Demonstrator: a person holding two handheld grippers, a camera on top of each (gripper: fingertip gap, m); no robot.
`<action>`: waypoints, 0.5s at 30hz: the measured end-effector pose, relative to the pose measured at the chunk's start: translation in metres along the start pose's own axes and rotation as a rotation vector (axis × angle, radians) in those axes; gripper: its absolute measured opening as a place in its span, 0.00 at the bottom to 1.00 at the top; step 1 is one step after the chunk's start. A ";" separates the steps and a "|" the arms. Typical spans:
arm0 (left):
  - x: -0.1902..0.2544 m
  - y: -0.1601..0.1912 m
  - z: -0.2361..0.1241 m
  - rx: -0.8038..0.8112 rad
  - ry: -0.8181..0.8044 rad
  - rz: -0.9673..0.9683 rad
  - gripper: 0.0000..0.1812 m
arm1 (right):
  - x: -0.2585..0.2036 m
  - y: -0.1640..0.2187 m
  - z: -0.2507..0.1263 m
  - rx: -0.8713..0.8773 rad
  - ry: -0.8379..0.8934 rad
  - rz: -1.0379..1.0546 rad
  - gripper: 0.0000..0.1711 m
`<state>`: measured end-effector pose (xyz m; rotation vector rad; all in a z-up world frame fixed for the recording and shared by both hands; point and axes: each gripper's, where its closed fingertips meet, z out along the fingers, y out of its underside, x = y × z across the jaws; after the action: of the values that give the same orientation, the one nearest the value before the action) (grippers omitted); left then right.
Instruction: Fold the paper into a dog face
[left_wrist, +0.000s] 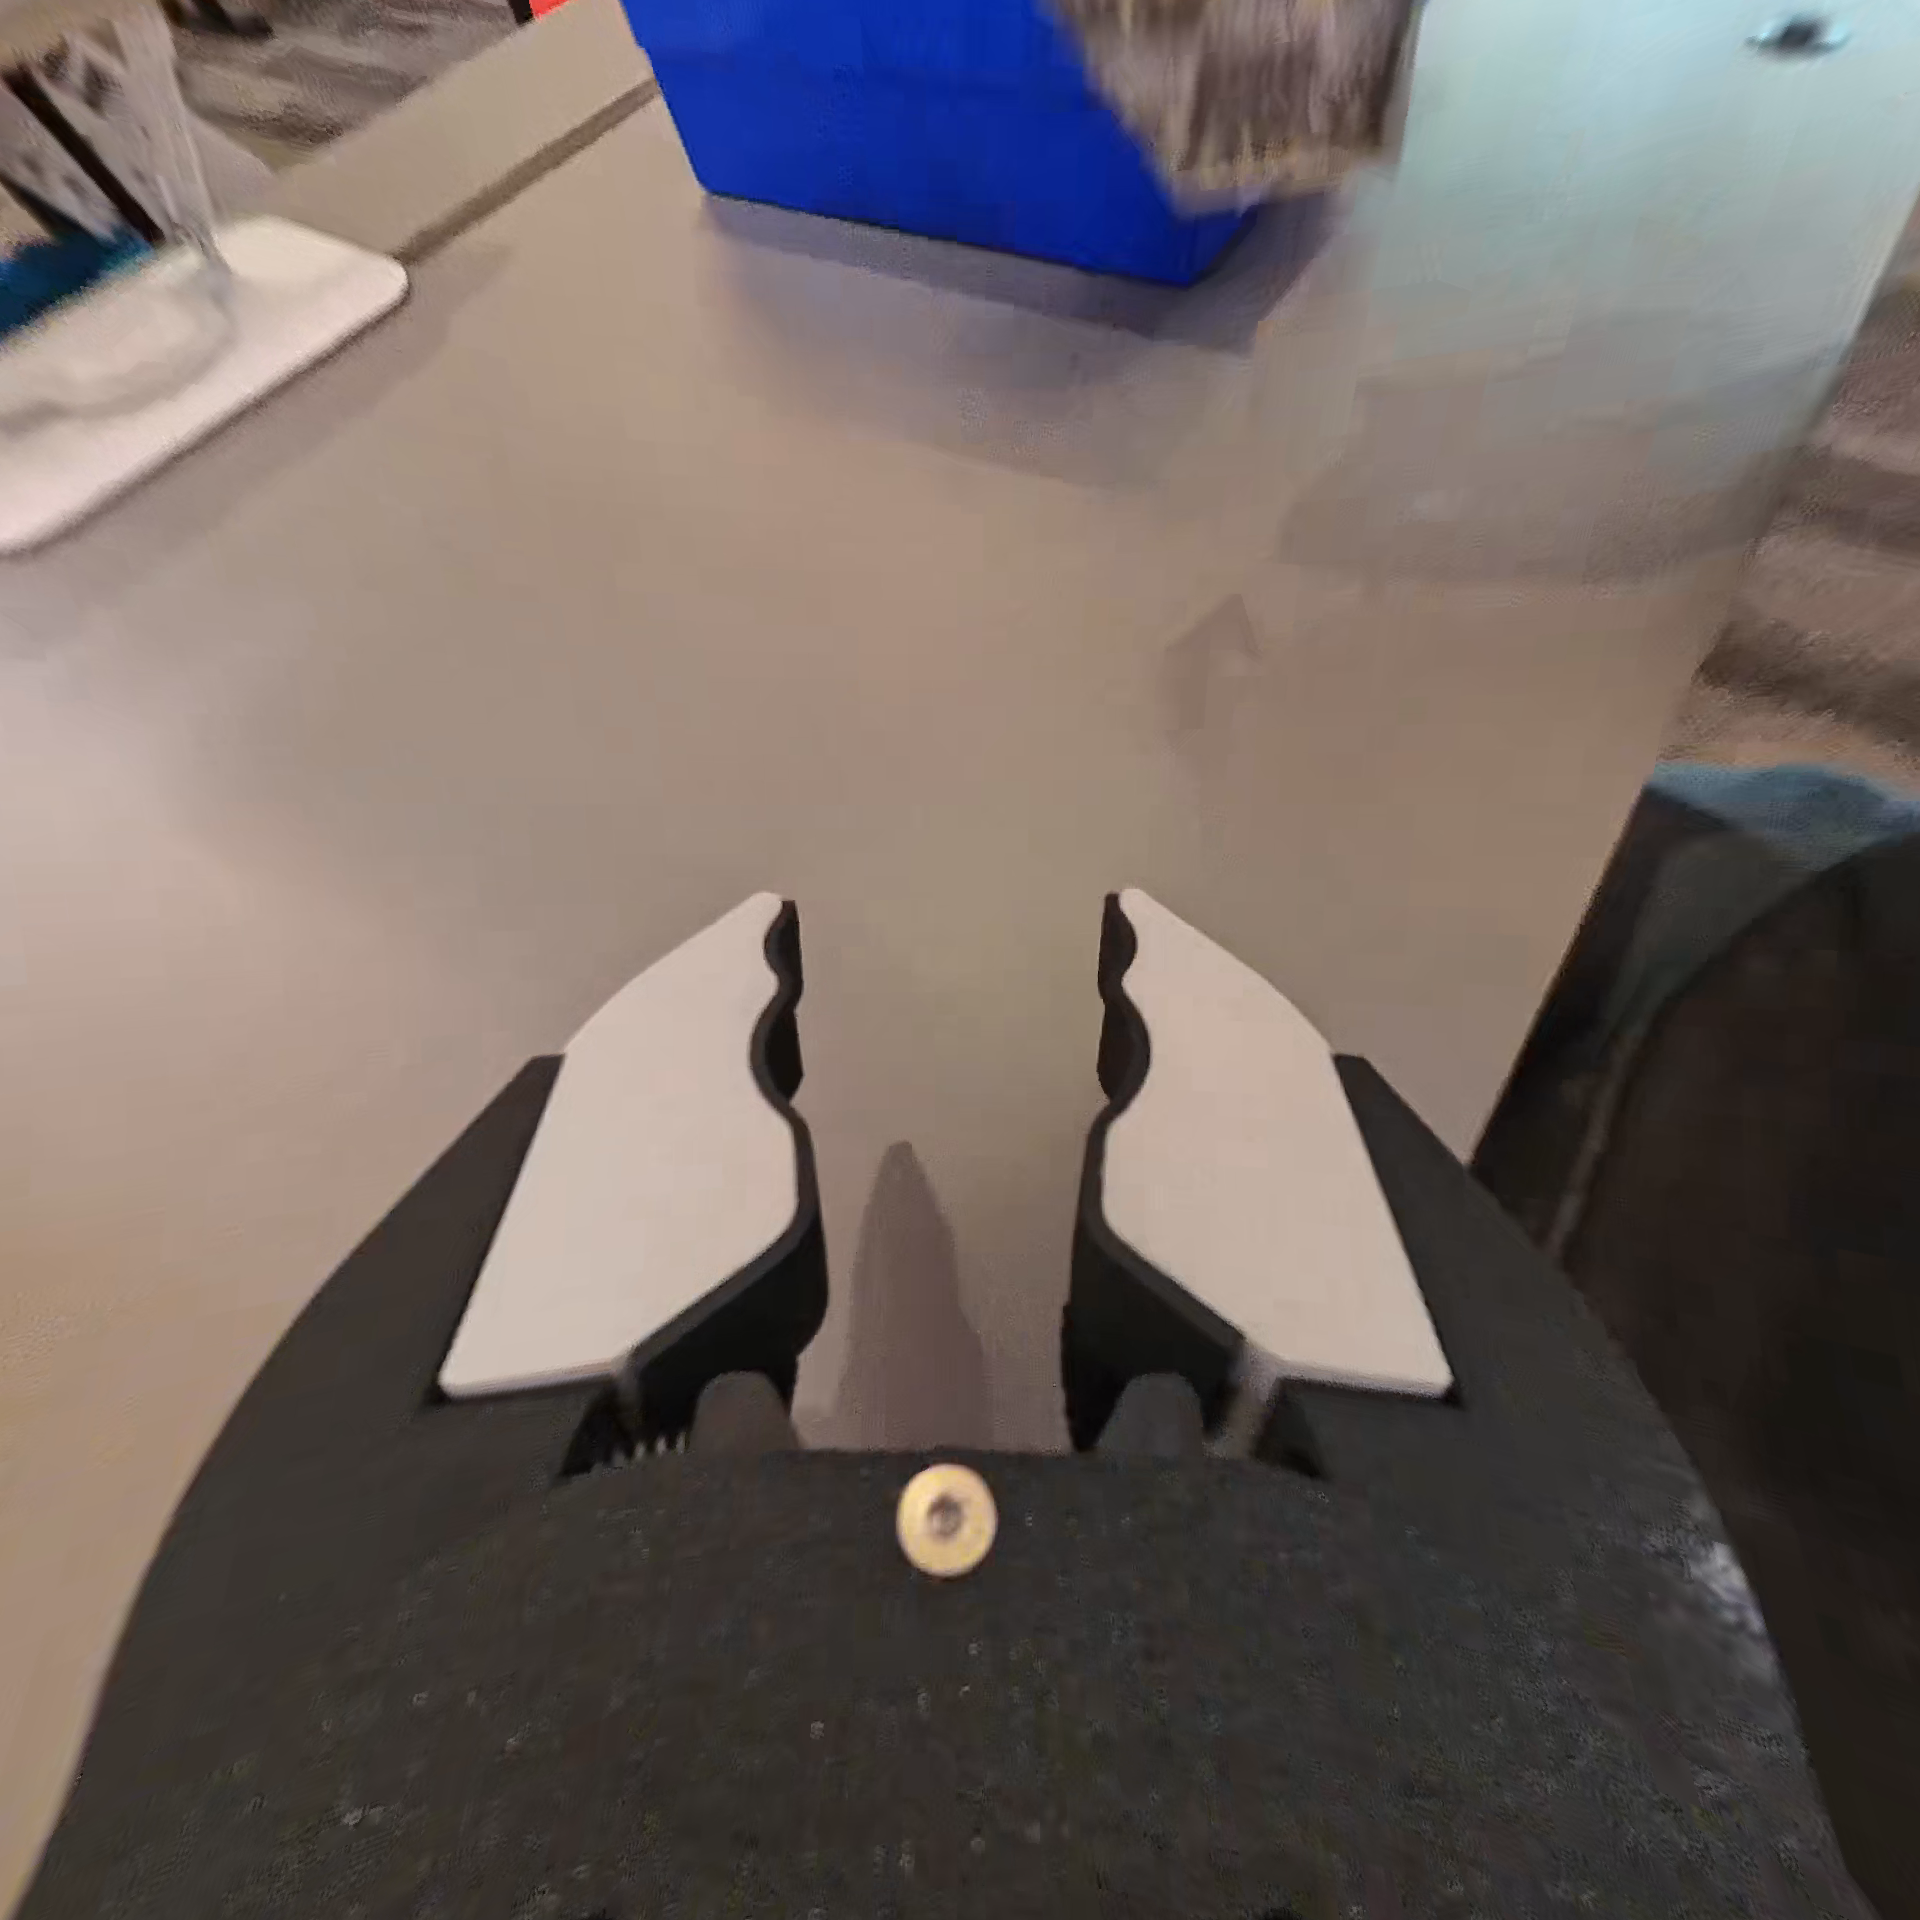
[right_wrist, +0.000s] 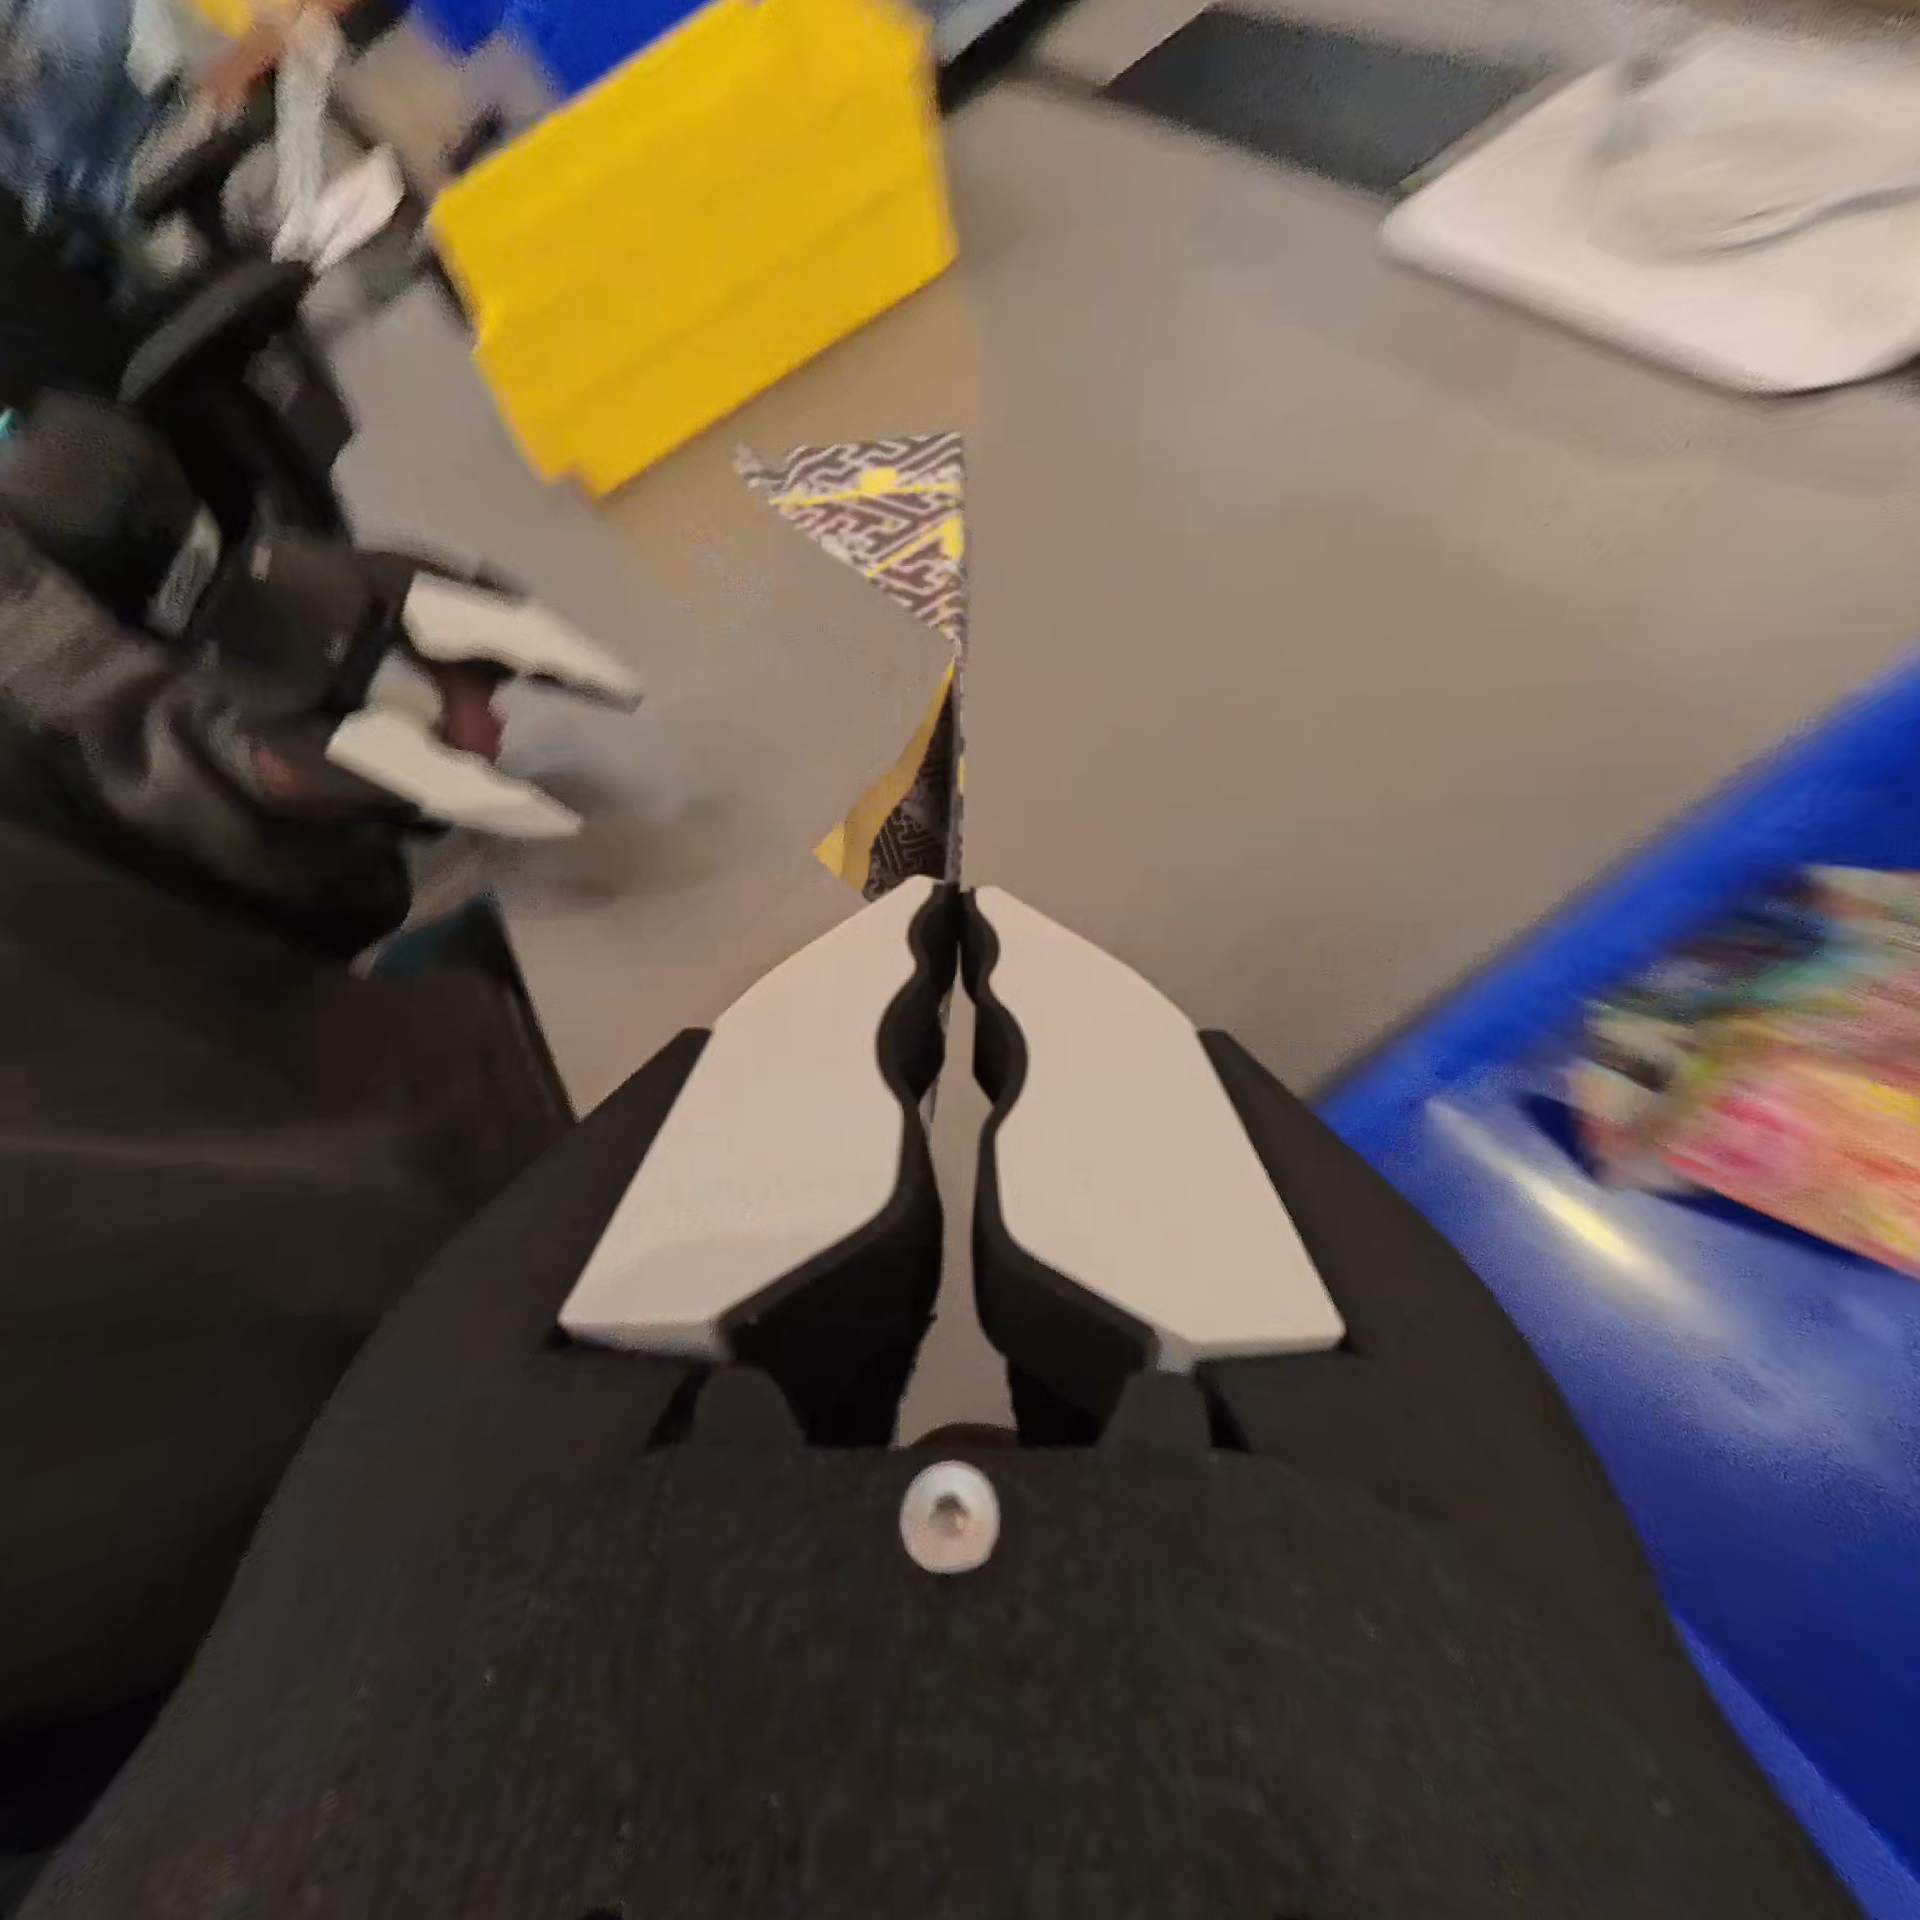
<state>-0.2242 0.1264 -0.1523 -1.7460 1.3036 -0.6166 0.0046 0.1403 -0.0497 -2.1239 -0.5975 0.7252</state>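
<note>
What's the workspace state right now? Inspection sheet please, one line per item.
Surface: grey table, bare under the left gripper.
Job's things: patterned paper, folded, held edge-on off the table.
Clutter: yellow bin; blue bin; another blue bin with colourful contents; white tray.
Grippers: left gripper open, empty; right gripper shut on the paper.
Cables: nothing seen.
Surroundings: blurred; carpeted floor.
</note>
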 end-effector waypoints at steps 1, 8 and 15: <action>0.000 0.003 -0.002 0.008 0.007 -0.035 0.30 | 0.022 -0.011 -0.024 0.033 0.069 0.050 0.00; 0.004 0.004 -0.004 0.016 0.028 -0.093 0.30 | 0.196 0.012 -0.081 -0.011 0.311 0.537 0.00; 0.005 0.007 -0.006 0.008 0.036 -0.113 0.30 | 0.247 0.051 -0.043 -0.097 0.419 0.673 0.00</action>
<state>-0.2307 0.1195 -0.1557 -1.8186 1.2316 -0.7187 0.2212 0.2427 -0.1403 -2.4844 0.3349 0.5681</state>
